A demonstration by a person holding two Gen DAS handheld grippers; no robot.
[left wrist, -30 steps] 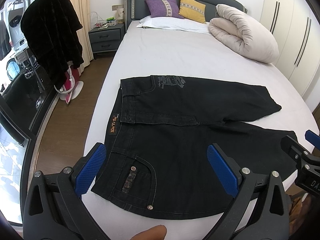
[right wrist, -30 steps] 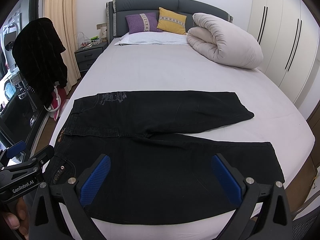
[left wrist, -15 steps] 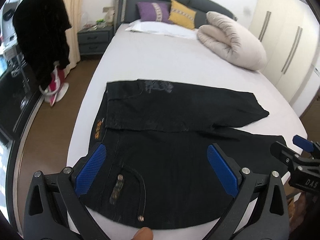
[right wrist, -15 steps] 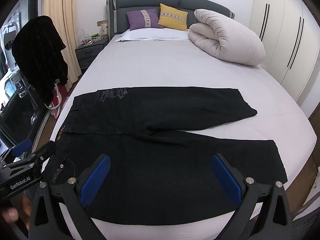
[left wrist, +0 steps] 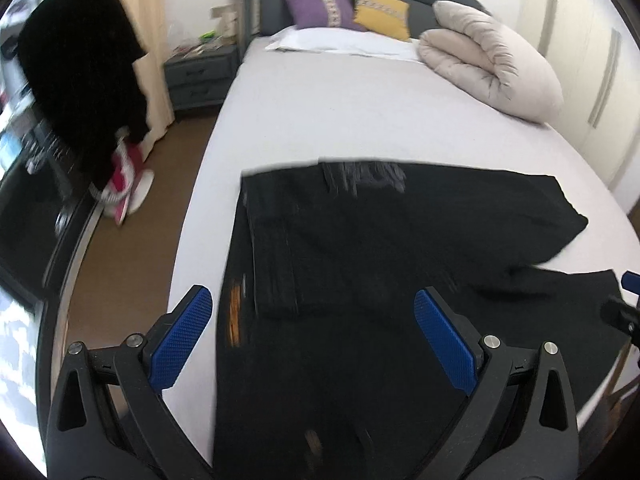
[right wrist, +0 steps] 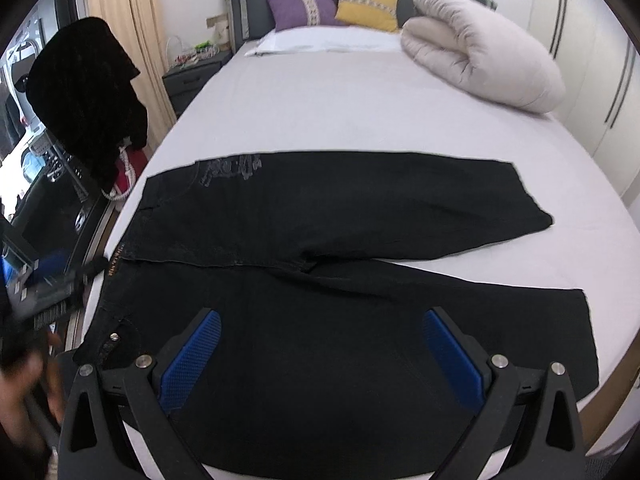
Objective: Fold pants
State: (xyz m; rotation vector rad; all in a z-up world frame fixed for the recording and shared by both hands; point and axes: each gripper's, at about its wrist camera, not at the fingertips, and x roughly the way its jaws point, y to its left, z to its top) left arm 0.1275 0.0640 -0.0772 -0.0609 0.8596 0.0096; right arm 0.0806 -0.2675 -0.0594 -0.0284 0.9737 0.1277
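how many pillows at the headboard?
3: purple pillow left, yellow pillow right of it, white pillow flat in front. More may hide behind the rolled duvet.

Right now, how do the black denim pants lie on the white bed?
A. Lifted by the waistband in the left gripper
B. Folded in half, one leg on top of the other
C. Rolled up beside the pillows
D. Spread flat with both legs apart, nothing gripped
D: the black denim pants lie flat on the white bed, legs split in a V, while the left gripper and right gripper hover open above them.
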